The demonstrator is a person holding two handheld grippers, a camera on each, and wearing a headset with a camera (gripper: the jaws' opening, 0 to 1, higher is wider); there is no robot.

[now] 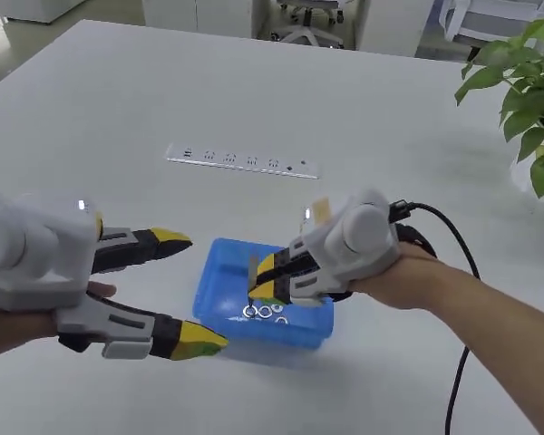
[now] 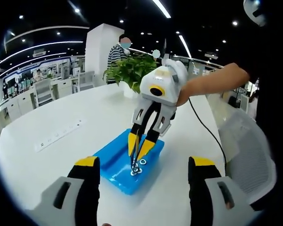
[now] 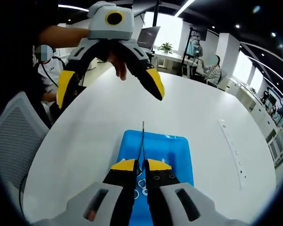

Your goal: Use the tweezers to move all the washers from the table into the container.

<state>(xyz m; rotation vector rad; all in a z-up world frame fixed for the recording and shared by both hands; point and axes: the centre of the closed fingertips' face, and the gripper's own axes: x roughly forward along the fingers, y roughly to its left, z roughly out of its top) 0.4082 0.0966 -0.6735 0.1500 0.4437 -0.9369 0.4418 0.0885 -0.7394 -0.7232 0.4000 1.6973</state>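
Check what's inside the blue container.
Several silver washers, clustered by one wall, with the tweezers tip down among them. The right gripper, shut on the tweezers, hides part of the container floor, so no exact count.

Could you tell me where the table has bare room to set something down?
Bare table beyond the power strip, and between strip and container. Crowded at the container, where the open left gripper and the right gripper with tweezers meet.

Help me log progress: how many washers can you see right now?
3 washers, lying close together in the blue tray below the tweezers; more may be hidden behind the right gripper.
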